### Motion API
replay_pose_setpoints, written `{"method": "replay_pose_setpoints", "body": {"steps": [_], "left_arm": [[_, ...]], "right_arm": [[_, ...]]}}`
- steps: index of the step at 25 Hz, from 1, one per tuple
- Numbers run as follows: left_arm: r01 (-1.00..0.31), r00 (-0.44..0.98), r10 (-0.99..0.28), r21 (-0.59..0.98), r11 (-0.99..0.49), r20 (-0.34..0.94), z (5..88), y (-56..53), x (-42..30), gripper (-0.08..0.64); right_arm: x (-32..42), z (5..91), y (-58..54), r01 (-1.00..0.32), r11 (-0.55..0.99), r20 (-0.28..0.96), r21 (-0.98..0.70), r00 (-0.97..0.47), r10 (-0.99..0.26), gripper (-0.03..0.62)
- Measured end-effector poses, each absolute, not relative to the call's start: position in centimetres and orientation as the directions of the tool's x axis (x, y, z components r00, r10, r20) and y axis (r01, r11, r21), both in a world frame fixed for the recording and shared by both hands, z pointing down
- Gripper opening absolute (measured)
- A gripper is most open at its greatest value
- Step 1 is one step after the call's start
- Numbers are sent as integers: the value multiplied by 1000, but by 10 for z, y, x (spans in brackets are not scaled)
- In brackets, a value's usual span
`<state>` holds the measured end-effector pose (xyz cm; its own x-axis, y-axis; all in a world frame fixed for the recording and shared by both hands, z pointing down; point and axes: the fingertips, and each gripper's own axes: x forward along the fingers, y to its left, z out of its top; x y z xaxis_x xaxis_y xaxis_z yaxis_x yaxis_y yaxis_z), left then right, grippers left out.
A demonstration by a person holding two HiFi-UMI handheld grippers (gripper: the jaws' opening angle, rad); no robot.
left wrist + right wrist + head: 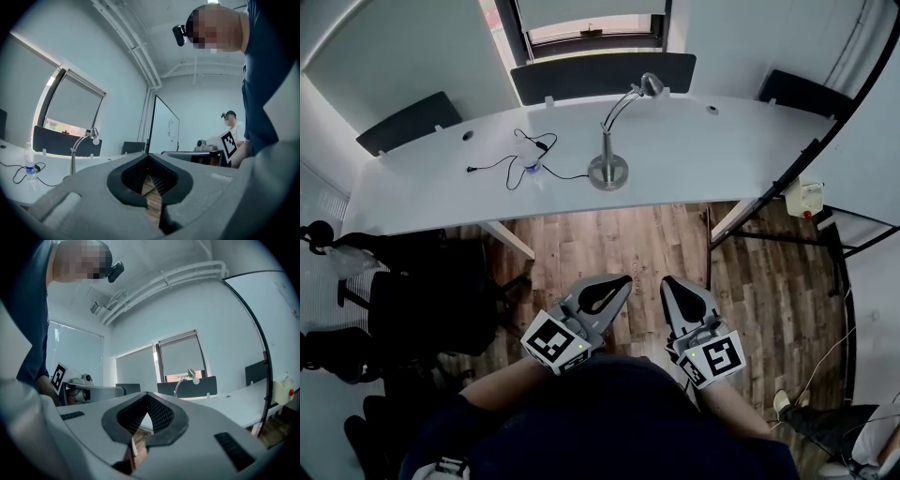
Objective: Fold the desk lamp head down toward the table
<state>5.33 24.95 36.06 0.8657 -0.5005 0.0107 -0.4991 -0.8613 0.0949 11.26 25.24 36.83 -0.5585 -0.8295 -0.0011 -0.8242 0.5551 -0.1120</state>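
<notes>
The left tool (622,280) and right tool (669,282), both closed on nothing, should be brought to the lamp (612,129) on the table (731,155) at twelve o'clock, the base (607,173) steadied while the head (652,86) is lowered.

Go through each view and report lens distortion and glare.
Head view: the window glares, washed out, and the room's edges bow outward. Left gripper view: fisheye with black corners; the desk lamp is small yet sharp. Right gripper view: black corners too, and the dark partition frame bends into a strong arc.
</notes>
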Motion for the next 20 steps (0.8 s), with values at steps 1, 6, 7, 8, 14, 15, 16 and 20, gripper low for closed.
{"method": "replay_pose_setpoints", "body": {"steps": [1,6,7,8,14,15,16,20], "left_arm": [[-496,867,-498,97,-863,-1,362,238,51,5],[-473,879,-477,139,-870,5,376,161,35,5],[-468,881,-473,148,-871,-1,375,142,31,5],[-462,883,-469,154,-873,-13,372,123,28,5],[-427,901,-434,157,-891,-17,364,34,2,5],[-424,902,-431,160,-892,-14,364,22,-2,5],[-424,902,-431,163,-891,-11,365,10,-6,5],[-451,889,-458,176,-875,-1,375,-30,-13,5]], "right_arm": [[111,371,242,-827,551,5,-113,-555,-832,9],[99,375,174,-855,510,48,-95,-515,-856,9],[95,375,158,-862,499,55,-92,-505,-862,9],[91,375,141,-868,489,62,-91,-495,-867,9],[60,368,50,-888,456,95,-56,-460,-883,9],[55,364,37,-890,453,94,-48,-455,-885,9],[52,362,25,-893,449,94,-39,-451,-888,9],[49,358,-15,-893,451,103,5,-448,-888,11]]}}
